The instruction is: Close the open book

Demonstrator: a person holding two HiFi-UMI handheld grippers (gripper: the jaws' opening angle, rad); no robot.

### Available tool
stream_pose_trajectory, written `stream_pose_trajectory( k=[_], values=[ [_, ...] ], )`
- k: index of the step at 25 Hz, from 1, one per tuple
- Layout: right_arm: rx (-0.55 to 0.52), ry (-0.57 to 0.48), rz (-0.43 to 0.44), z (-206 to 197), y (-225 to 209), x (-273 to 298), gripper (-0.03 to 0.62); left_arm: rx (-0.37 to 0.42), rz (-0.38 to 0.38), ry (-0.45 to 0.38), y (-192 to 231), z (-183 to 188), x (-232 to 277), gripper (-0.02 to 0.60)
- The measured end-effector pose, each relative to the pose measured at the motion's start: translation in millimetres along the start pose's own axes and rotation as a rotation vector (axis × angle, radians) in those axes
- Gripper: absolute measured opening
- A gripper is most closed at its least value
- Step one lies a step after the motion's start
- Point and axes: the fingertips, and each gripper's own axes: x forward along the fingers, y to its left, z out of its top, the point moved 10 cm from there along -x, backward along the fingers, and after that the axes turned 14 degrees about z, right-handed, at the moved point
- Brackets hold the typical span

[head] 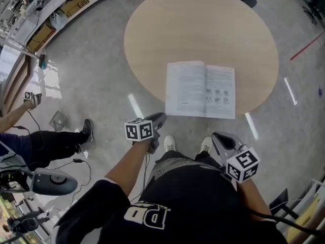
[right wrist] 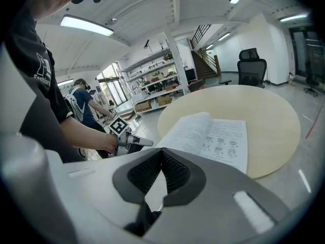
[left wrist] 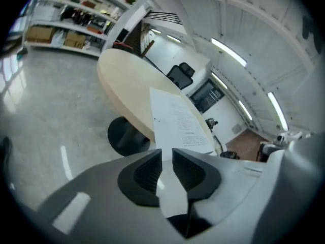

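An open book (head: pixel 200 89) lies flat with white printed pages up at the near edge of a round wooden table (head: pixel 203 24). My left gripper (head: pixel 159 118) hangs just short of the table edge, below the book's left page, off the table. In the left gripper view its jaws (left wrist: pixel 167 154) stand a little apart with nothing between them, and the book (left wrist: pixel 177 121) lies ahead. My right gripper (head: pixel 219 137) hovers near the book's lower right corner, short of the edge. Its pads (right wrist: pixel 162 153) meet at the tips, empty. The book (right wrist: pixel 210 136) is ahead of it.
Another person (head: pixel 45 141) sits at the left on the floor side with a marker cube gripper. Shelves with boxes (head: pixel 56 9) line the top left. The table's dark pedestal base (left wrist: pixel 127 136) stands below the top. An office chair (right wrist: pixel 252 67) stands beyond the table.
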Motion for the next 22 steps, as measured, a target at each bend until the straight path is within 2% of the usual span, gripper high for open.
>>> stream_pose_trajectory(
  k=[3, 7, 13, 16, 22],
  values=[
    [0.012, -0.001, -0.013, -1, -3, -1, 0.008, -0.181, -0.052, -0.02, 13, -2, 8, 0.088],
    [0.027, 0.001, -0.03, -2, -1, -4, 0.008, -0.314, -0.099, 0.019, 22, -8, 20, 0.143],
    [0.031, 0.001, -0.052, -4, -2, -9, 0.008, -0.38, -0.149, 0.063, 24, -15, 33, 0.144],
    [0.031, -0.002, -0.059, -4, -3, -10, 0.008, -0.382, -0.18, 0.064, 21, -14, 33, 0.06],
    [0.018, -0.008, -0.047, -4, -7, -9, 0.008, -0.385, -0.209, 0.03, 19, -11, 25, 0.046]
  ],
)
